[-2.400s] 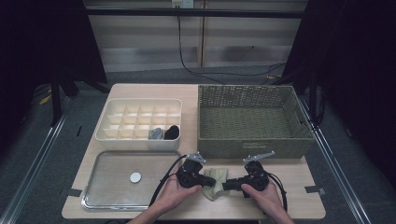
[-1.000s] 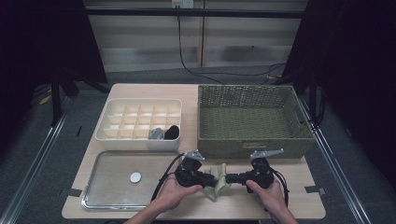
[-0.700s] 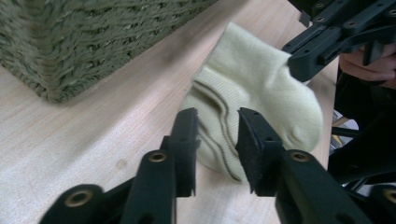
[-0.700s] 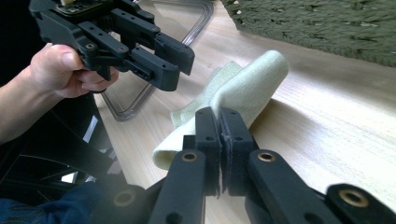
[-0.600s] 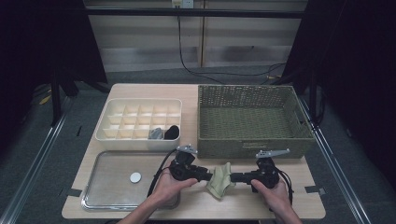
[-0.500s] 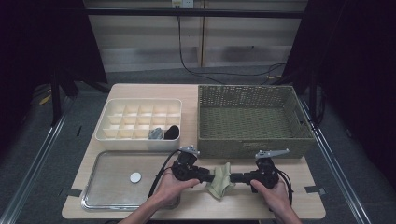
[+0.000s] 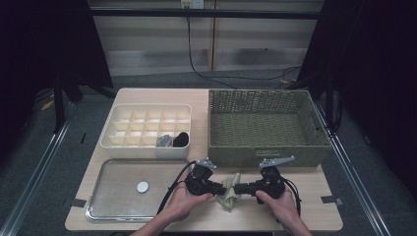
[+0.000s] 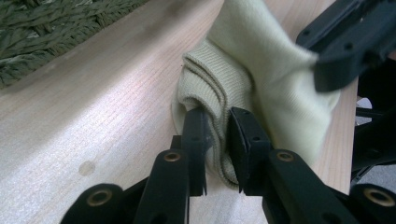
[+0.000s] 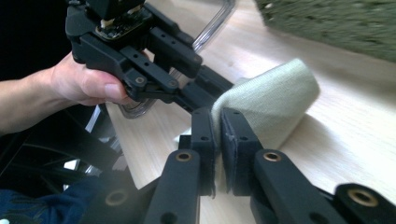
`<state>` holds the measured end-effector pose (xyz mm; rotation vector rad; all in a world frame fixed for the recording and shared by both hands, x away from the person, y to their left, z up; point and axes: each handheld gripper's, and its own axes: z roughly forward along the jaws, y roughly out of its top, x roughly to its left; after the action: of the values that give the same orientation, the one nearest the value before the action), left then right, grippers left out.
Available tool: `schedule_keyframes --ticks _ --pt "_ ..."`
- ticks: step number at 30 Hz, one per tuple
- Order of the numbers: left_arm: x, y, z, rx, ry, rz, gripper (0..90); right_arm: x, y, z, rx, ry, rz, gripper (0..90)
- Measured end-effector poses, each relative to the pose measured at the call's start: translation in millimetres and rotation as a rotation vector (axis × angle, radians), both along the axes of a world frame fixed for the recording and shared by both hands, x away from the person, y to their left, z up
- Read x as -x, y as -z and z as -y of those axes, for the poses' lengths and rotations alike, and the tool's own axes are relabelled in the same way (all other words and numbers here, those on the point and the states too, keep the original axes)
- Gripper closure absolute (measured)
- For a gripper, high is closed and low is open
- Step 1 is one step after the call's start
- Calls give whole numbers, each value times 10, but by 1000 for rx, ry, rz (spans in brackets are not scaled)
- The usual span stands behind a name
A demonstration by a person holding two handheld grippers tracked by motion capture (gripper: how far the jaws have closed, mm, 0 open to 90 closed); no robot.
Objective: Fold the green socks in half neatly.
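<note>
Two black two-jaw grippers, left (image 8: 215,135) just closing, right (image 9: 217,128), clamped on pale green ribbed knit sock (image 7: 230,190) between them, from opposite ends.

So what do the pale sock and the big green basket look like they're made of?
The sock looks like soft knitted fabric, probably cotton blend: fine knit rows, a ribbed cuff, matte pale green. The basket looks woven from twisted fibre or paper cord: rope-like olive strands, matte; which fibre is unclear.

A lab: dark curtains (image 7: 59,44) and floor rails (image 7: 44,162) surround the table (image 7: 314,206).
</note>
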<state>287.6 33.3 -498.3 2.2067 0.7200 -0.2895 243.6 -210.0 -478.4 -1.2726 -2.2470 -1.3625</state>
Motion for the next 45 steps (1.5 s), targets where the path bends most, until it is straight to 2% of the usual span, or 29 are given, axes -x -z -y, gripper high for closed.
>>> schedule_keyframes --ticks 5,11,13,15,21,23,24,25,28,30,31,33,36,37,40,41,43,45 --pt "16 0 -7 -6 -7 4 782 4 38 -103 15 -22 -10 783" --pt "58 -4 -14 -17 -39 10 794 28 86 -164 27 -26 -18 738" --pt "68 4 -17 -3 -48 8 795 46 103 -174 35 -25 -18 726" --pt "68 0 -28 -14 -53 8 795 64 113 -171 38 -16 -20 725" --pt "64 9 -49 -1 -52 -7 796 95 147 -184 53 -8 -19 751" --pt "72 3 -42 -3 -46 8 791 80 170 -215 68 -21 -20 763" --pt "62 0 -45 -9 -47 2 788 68 170 -222 70 -19 -23 768" --pt "38 8 -55 3 -44 -17 784 60 170 -221 71 -23 -24 776" --pt "1 -1 -86 13 -53 -31 747 41 186 -218 74 -21 -23 789" --pt "-20 -37 -115 29 -83 -28 730 39 188 -223 75 -18 -32 789" --pt "-37 -59 -135 53 -79 -39 733 32 196 -221 68 -16 -37 790" --pt "-55 -128 -152 73 -87 -25 712 25 201 -223 68 -17 -40 791" --pt "-80 -176 -150 109 -93 -33 627 21 204 -233 69 -16 -40 793" --pt "-87 -169 -144 128 -93 -46 606 21 202 -237 70 -14 -40 793" --pt "-97 -129 -116 110 -100 -60 537 21 202 -244 73 -14 -35 790" --pt "-86 -111 -92 93 -107 -38 537 21 202 -245 73 -15 -34 786" --pt "-92 -76 -73 100 -111 -50 520 21 197 -243 74 -20 -33 775" --pt "-90 -49 -50 88 -106 -57 517 28 194 -241 76 -22 -32 762"
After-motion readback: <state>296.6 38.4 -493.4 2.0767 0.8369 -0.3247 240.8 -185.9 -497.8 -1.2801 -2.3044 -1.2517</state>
